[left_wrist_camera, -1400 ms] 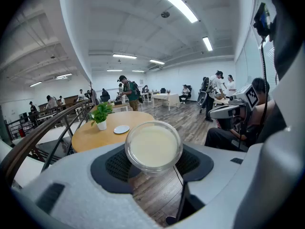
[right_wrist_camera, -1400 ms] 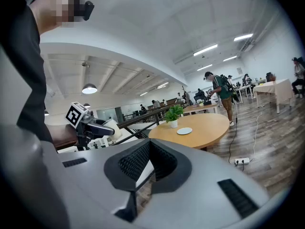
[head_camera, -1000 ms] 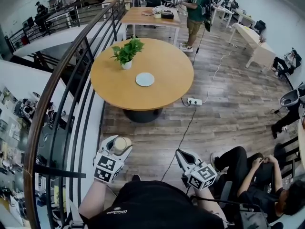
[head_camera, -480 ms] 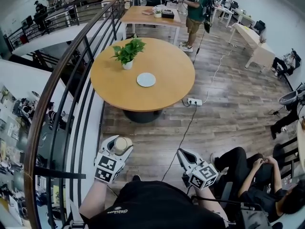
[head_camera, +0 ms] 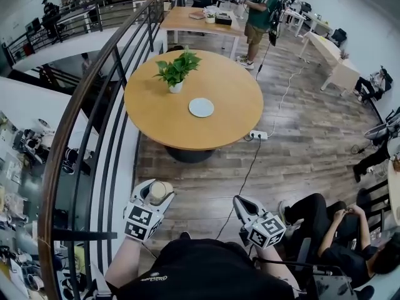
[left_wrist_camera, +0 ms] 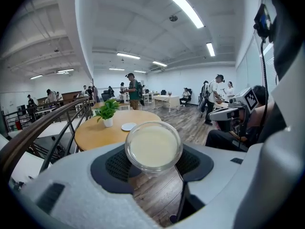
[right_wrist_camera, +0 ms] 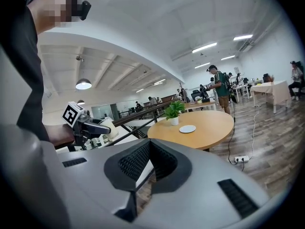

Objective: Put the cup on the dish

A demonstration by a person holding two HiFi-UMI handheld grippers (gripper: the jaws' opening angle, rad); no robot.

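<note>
Left hand-held gripper [head_camera: 155,194] grips the glass cup [left_wrist_camera: 153,147] by its sides, jaws wide. Right hand-held gripper [head_camera: 241,205] is nearly closed and empty. Dish [head_camera: 201,107] sits on the round bench [head_camera: 234,86] near the potted plant [head_camera: 177,72], well apart from the cup. Best to carry the cup level, clear the plant and lower it upright onto the dish. Can't tell if the cup's pale inside is liquid.

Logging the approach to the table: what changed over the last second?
The round table, with dish and potted plant, slid slightly right in the head view: the person's viewpoint moved. Unchanged: left hand-held gripper stays shut on the cup, right hand-held gripper stays shut and empty.
</note>
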